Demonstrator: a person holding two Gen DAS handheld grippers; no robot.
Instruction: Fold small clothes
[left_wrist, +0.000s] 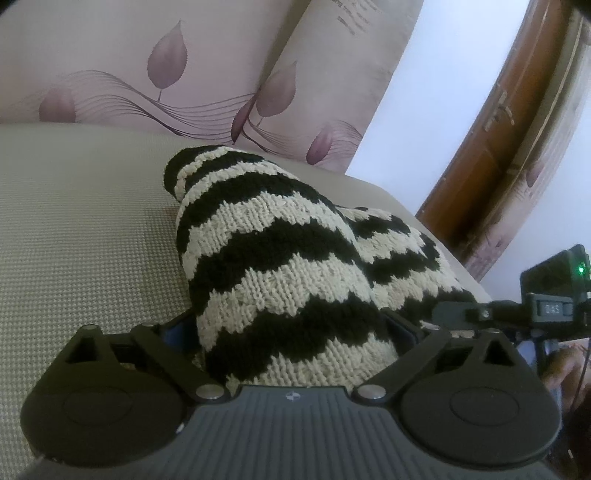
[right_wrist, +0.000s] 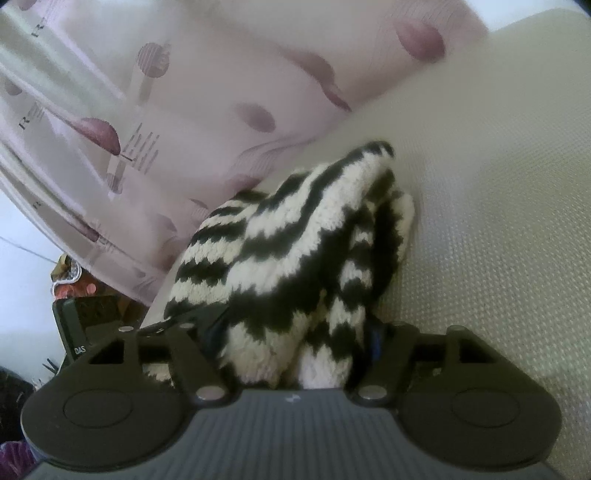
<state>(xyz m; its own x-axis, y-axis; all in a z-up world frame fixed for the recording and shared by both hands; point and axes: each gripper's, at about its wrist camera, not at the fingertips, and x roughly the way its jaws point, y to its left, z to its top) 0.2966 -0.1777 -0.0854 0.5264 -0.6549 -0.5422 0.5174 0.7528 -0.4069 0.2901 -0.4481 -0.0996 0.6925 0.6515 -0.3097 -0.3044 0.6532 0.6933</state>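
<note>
The left gripper (left_wrist: 291, 328) has its jaws spread wide, and a black-and-cream zigzag knit garment (left_wrist: 280, 266) is bunched up between them; the fingers are mostly buried under the wool, so whether the pads press on it cannot be told. The right gripper (right_wrist: 291, 332) is also well apart at the jaws, with the same knit garment (right_wrist: 288, 254) heaped between and over its fingers, and there too the contact is hidden.

The garment sits in a humped, loosely doubled pile on a beige textured cushion (left_wrist: 81, 236). Seen from the left wrist, the right gripper's body (left_wrist: 554, 295) shows just beside the garment's right edge, with a green light lit on it. Behind the garment stands a pale pink cushion with a purple leaf pattern (left_wrist: 166, 66). Beyond the garment to the right is a brown wooden door (left_wrist: 498, 122), well apart from it
</note>
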